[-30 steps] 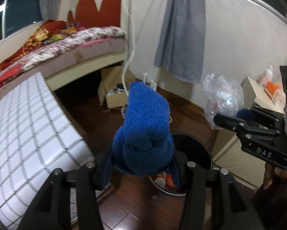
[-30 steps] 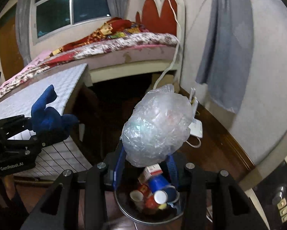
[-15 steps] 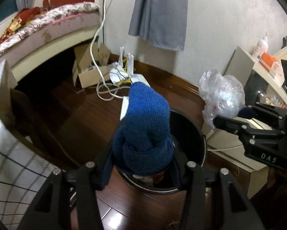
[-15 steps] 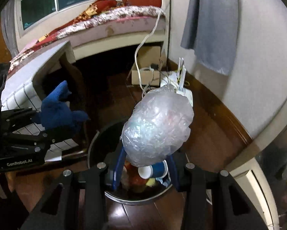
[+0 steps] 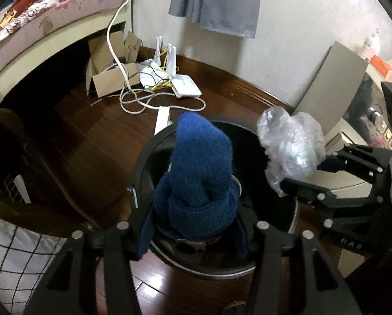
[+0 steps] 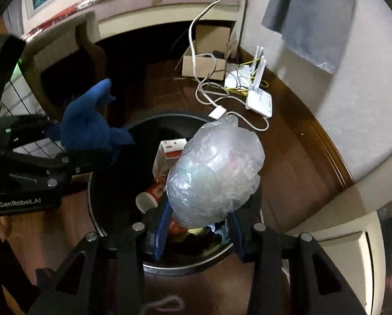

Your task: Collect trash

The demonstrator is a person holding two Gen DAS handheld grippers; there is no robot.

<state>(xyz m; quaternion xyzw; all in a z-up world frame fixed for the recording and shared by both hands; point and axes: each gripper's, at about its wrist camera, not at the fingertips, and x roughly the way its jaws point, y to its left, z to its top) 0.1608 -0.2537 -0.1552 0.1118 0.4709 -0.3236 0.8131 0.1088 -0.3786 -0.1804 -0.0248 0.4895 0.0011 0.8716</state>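
Both hand-held grippers have come down since the earlier frames, so that the round black bin (image 5: 272, 141), then low in each view, now fills the middle, and the bed has slid up to the top edge. Left hand-held gripper (image 5: 196, 223): its jaws have just been opening a little, yet the rolled blue knitted sock (image 5: 198, 173) still sits between them, its base bunched against the blue pads and its tip pointing up over the bin's mouth. Right hand-held gripper (image 6: 198, 225): its jaws stand partly closed on a crumpled clear plastic bag (image 6: 216, 173), which bulges above the pads and hangs over the bin.

From the left wrist view the right hand-held gripper (image 5: 298, 181) shows at the bin's right rim with the bag (image 5: 293, 147) above that rim. From the right wrist view the left one (image 6: 91, 144) holds the sock (image 6: 88, 126) over the bin's left rim (image 6: 91, 210).

Inside the bin lie a white and red carton (image 6: 167, 155) and a red paper cup (image 6: 151, 197). On the wooden floor (image 5: 91, 141) past the bin's far rim lie a white router (image 5: 182, 86), a tangle of white cable (image 5: 140, 99) and an open cardboard box (image 5: 112, 78). A grey cloth (image 5: 214, 2) hangs on the wall.
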